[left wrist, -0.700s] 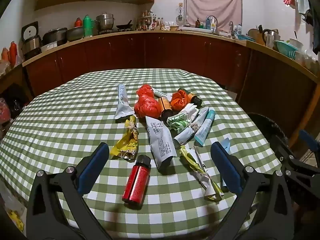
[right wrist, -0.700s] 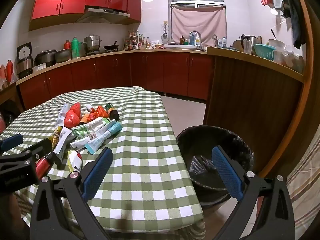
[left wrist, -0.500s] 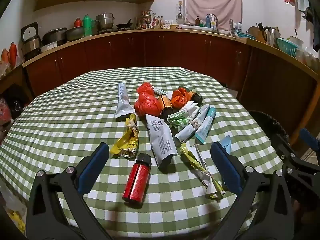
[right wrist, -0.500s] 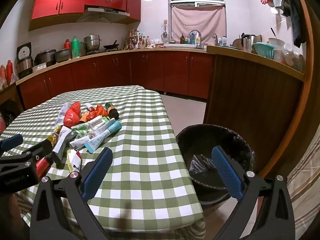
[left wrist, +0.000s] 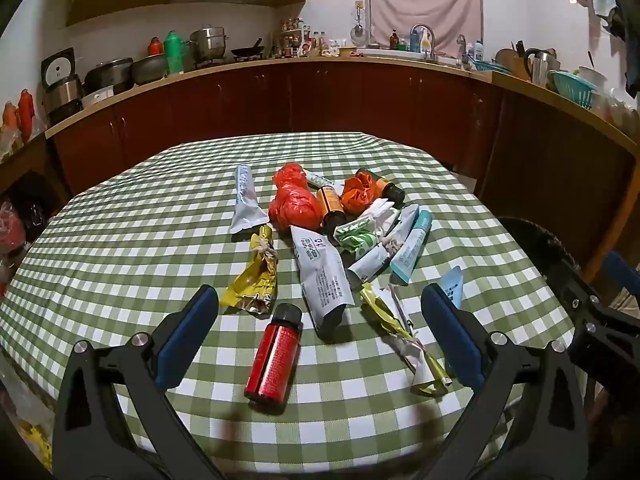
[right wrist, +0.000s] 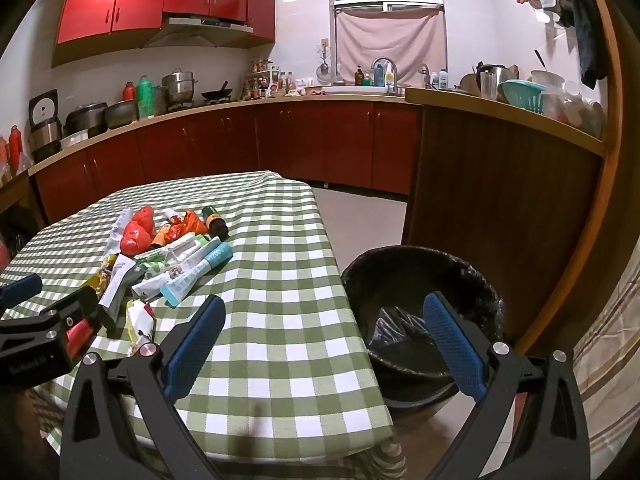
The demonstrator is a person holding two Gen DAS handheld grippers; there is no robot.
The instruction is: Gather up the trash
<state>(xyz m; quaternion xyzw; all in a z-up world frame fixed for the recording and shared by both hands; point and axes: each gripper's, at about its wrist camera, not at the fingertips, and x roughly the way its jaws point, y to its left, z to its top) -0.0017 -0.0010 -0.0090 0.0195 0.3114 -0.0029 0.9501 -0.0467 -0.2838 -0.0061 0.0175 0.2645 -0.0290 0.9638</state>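
While both grippers hover with nothing between their jaws, the trash lies in a heap on the checked desk (left wrist: 120, 240). The left gripper (left wrist: 320, 320) has its jaws spread wide just above a red bottle (left wrist: 274, 354), which lies on its side at the near edge of the heap. Left of the bottle sits a yellow wrapper (left wrist: 254, 276); right of it a grey tube (left wrist: 322, 276) and a crumpled yellow-white wrapper (left wrist: 404, 336). Beyond the bottle lie a red bag (left wrist: 294, 204), an orange bag (left wrist: 360, 194), brown bottles and a teal tube (left wrist: 412, 248). The right gripper (right wrist: 324, 340), jaws equally spread, hangs over the desk's corner, with a black-lined bin (right wrist: 400, 276) on the floor just beside the desk, well apart from the bottle.
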